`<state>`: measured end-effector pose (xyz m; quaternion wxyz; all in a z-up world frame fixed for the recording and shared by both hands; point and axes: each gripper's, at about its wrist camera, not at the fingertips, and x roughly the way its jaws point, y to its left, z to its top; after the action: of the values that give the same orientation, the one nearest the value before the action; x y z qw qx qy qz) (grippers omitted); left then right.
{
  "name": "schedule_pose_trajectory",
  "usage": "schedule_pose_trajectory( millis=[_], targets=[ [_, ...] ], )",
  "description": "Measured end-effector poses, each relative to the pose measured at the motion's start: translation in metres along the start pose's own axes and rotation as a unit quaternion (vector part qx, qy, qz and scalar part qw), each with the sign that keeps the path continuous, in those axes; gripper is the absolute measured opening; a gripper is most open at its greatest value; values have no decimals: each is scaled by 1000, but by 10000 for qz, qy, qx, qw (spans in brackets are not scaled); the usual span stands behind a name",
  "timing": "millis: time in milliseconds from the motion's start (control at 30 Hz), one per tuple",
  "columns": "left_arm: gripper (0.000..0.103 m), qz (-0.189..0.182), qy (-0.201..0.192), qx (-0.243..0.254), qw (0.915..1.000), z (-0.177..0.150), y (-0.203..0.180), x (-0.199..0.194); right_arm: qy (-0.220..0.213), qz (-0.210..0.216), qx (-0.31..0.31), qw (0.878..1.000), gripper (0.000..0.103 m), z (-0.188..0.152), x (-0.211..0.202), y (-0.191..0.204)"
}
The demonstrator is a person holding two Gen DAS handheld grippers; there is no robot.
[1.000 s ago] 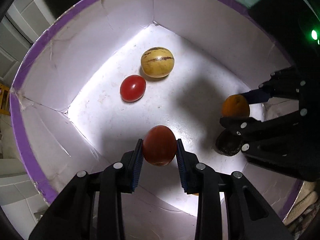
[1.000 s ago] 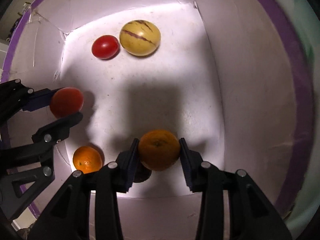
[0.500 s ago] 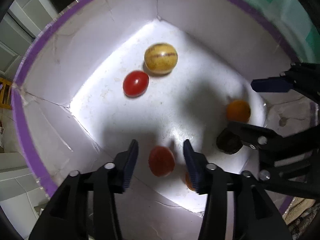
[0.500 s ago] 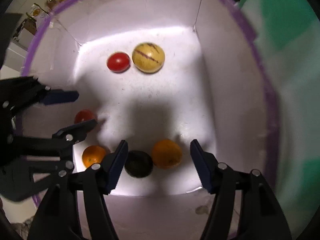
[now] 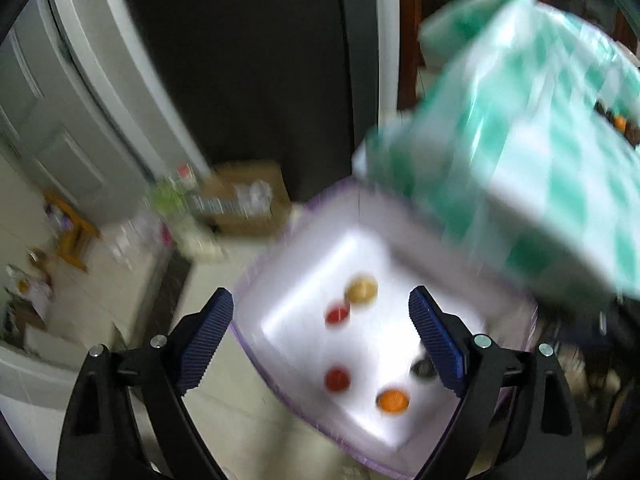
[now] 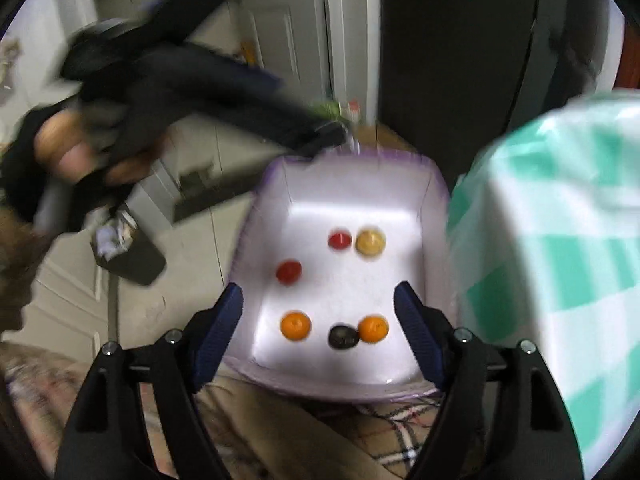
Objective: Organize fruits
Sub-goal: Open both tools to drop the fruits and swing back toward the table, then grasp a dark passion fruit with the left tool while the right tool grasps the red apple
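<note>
A white box with a purple rim point(image 6: 256, 216) point(image 5: 248, 280) holds the fruit. In the right wrist view it holds two red tomatoes point(image 6: 339, 239) point(image 6: 289, 271), a yellow striped melon point(image 6: 370, 242), two oranges point(image 6: 295, 325) point(image 6: 373, 328) and a dark fruit point(image 6: 343, 336). My right gripper point(image 6: 318, 336) is open and empty, well above the box. My left gripper point(image 5: 322, 338) is open and empty, also high above the box; it shows blurred at the upper left of the right wrist view point(image 6: 200, 96). The left wrist view is blurred.
A table with a green and white checked cloth point(image 6: 560, 260) point(image 5: 540, 140) stands right of the box. A plaid cloth point(image 6: 400, 432) lies at the box's near side. White doors point(image 5: 80, 100), a cardboard box point(image 5: 244, 204) and floor clutter lie beyond.
Both grippers let go of their fruit, a tomato on the left and an orange on the right, then opened wider and rose well out of the box. The fruit now lies on the box floor.
</note>
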<state>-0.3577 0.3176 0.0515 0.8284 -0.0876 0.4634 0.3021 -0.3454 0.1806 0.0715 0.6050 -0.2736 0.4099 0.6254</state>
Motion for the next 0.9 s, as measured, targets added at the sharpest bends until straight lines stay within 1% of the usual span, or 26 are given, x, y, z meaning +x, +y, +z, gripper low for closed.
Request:
schedule_pose_trajectory(
  millis=[33, 67, 100, 133, 167, 200, 233, 267, 300, 333, 367, 400, 433, 467, 500, 533, 567, 633, 667, 700, 733, 767, 833, 867, 900],
  targets=[
    [87, -2, -231, 48, 9997, 14, -8, -13, -288, -64, -17, 9996, 78, 0, -22, -4],
    [87, -121, -562, 122, 9983, 36, -21, -30, -534, -197, 1, 9984, 79, -1, -43, -10],
    [87, -297, -781, 182, 9963, 49, -35, -43, -826, -485, 122, 9953, 82, -3, -72, -24],
    [87, -552, -975, 247, 9934, 63, -51, -54, -1028, -698, 264, 9919, 83, -7, -92, -38],
    [87, -897, -1150, 332, 9887, 81, -77, -61, -1285, -1024, 525, 9850, 87, -15, -120, -61],
    [87, -1177, -1248, 407, 9843, 96, -102, -63, -1436, -1311, 730, 9782, 95, -21, -139, -79],
    [87, -1492, -1319, 501, 9787, 111, -133, -61, -1573, -1678, 954, 9685, 99, -30, -155, -99],
    [87, -1722, -1360, 587, 9739, 123, -159, -56, -1668, -2092, 1198, 9561, 102, -41, -172, -121],
    [87, -1992, -1393, 732, 9672, 139, -195, -47, -1661, -2572, 1575, 9389, 102, -56, -190, -154],
    [87, -2187, -1387, 857, 9621, 151, -228, -38, -1554, -2895, 1975, 9236, 102, -71, -202, -186],
    [87, -2337, -1335, 952, 9584, 157, -258, -21, -1458, -3085, 2294, 9116, 102, -84, -209, -210],
    [87, -2519, -1211, 1070, 9542, 168, -293, -8, -1326, -3361, 2830, 8885, 102, -108, -220, -248],
    [87, -2640, -1100, 1130, 9515, 173, -318, 6, -1264, -3518, 3216, 8700, 102, -127, -228, -275],
    [87, -2800, -970, 1172, 9479, 182, -351, 21, -1183, -3686, 3746, 8425, 102, -154, -239, -308],
    [87, -2938, -887, 1175, 9445, 190, -381, 33, -1140, -3748, 4025, 8274, 102, -172, -240, -327],
    [87, -3049, -831, 1131, 9420, 194, -407, 44, -1129, -3788, 4349, 8091, 102, -193, -243, -346],
    [87, -3100, -831, 1084, 9409, 195, -424, 51, -1166, -3797, 4705, 7880, 102, -219, -250, -366],
    [87, -3164, -865, 986, 9395, 201, -452, 64, -1201, -3795, 5081, 7638, 102, -245, -259, -387],
    [87, -3234, -874, 909, 9378, 205, -466, 72, -1175, -3818, 5220, 7536, 102, -255, -257, -398],
    [87, -3314, -868, 832, 9358, 209, -477, 81, -1133, -3865, 5307, 7458, 102, -264, -252, -409],
    [87, -3364, -859, 782, 9345, 209, -485, 88, -1105, -3897, 5304, 7447, 102, -268, -236, -421],
    [87, -3439, -865, 714, 9323, 211, -489, 94, -1066, -3943, 5271, 7452, 102, -269, -235, -424],
    [87, -3491, -819, 605, 9315, 216, -493, 98, -880, -4075, 5109, 7518, 102, -265, -228, -443],
    [87, -3645, -865, 491, 9259, 216, -489, 99, -797, -4131, 5027, 7552, 102, -261, -225, -450],
    [87, -3714, -887, 422, 9233, 215, -487, 99, -693, -4173, 4933, 7601, 102, -257, -220, -461]
  ],
)
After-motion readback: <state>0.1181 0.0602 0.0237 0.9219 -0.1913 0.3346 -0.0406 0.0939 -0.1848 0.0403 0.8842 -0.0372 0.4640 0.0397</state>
